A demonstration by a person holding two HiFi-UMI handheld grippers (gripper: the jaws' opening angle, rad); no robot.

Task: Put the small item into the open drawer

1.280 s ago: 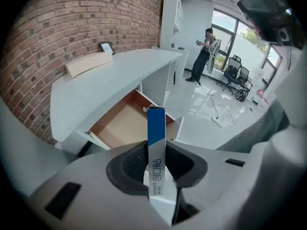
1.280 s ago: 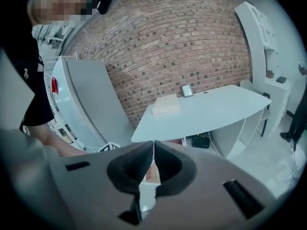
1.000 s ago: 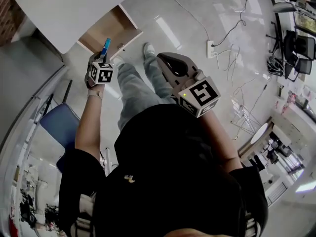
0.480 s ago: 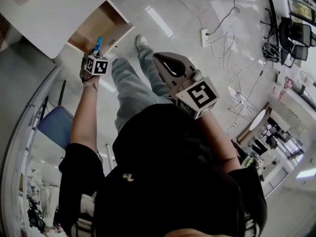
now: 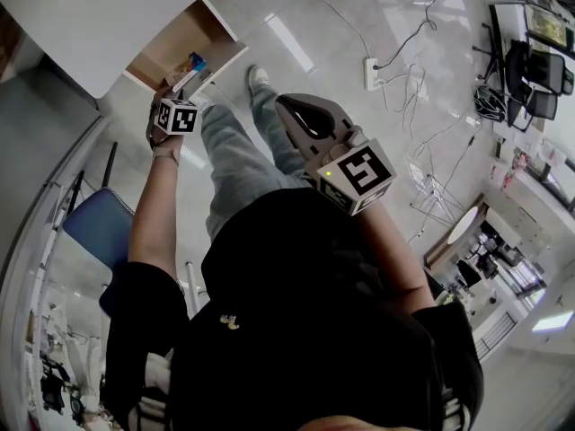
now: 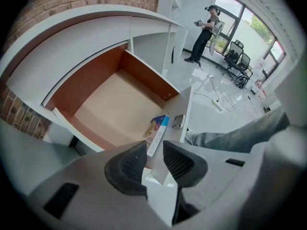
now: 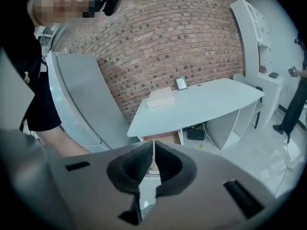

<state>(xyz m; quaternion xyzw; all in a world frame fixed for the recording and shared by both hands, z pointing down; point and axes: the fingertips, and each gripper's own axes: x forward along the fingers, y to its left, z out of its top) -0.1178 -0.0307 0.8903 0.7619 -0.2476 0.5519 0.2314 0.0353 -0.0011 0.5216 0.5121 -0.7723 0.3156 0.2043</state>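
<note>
Small box [image 6: 157,132] with a blue edge lay inside the open drawer [image 6: 108,107], in the front corner against the drawer's front panel, just beside a metal fitting [image 6: 178,121]. Flat or on edge: could not tell. Left gripper [image 6: 154,151] hung just above that corner, jaws parted by a narrow gap with nothing between them; the box sat beyond the tips, apparently free of them. Judged: item placed, and what remained was drawing the hand clear. Right gripper [image 7: 153,153] was held close in front of the torso, jaws almost together and empty, pointed at the white desk [image 7: 206,102] and brick wall [image 7: 182,37]; likely idle, kept out of the way. Around: the person's own legs [image 5: 234,160] stood below the drawer front, a blue chair [image 5: 99,227] to the left, a power strip [image 5: 373,68] on the floor well apart, and another person [image 6: 205,30] far off by the windows. Nothing stood in the way of the drawer.
</note>
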